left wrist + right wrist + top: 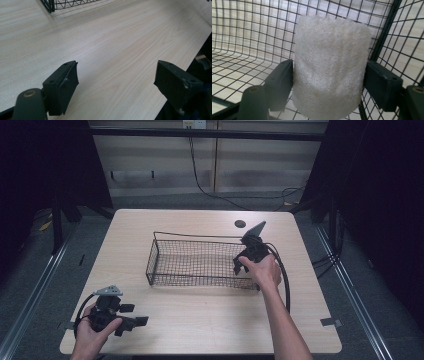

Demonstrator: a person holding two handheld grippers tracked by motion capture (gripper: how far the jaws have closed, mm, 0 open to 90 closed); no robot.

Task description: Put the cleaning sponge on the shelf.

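- A light wooden table carries the scene, with dark floor on every side and a small round dark mark near its far edge.
- A black wire mesh basket sits on the table's middle, long side running left to right; its near left corner reaches into the top of the left gripper view.
- The right gripper, in the person's right hand, reaches over the basket's right end wall and dips inside, its cable arcing back toward the near edge.
- The left gripper rests in the left hand at the table's near left corner, well apart from the basket; its jaws stand wide with nothing but bare wood between them.
- A cream loofah sponge, a rounded fibrous block, stands upright between the right gripper's jaws at the basket's right end, close to the corner wires; both pads press its flanks, so it is firmly clamped.
- By its look the sponge is very light, springy and rough-surfaced, unlikely to slip or break; it probably squashes under pressure, so a mid-body hold across the flat sides, as here, seems the sensible one, with little force needed.
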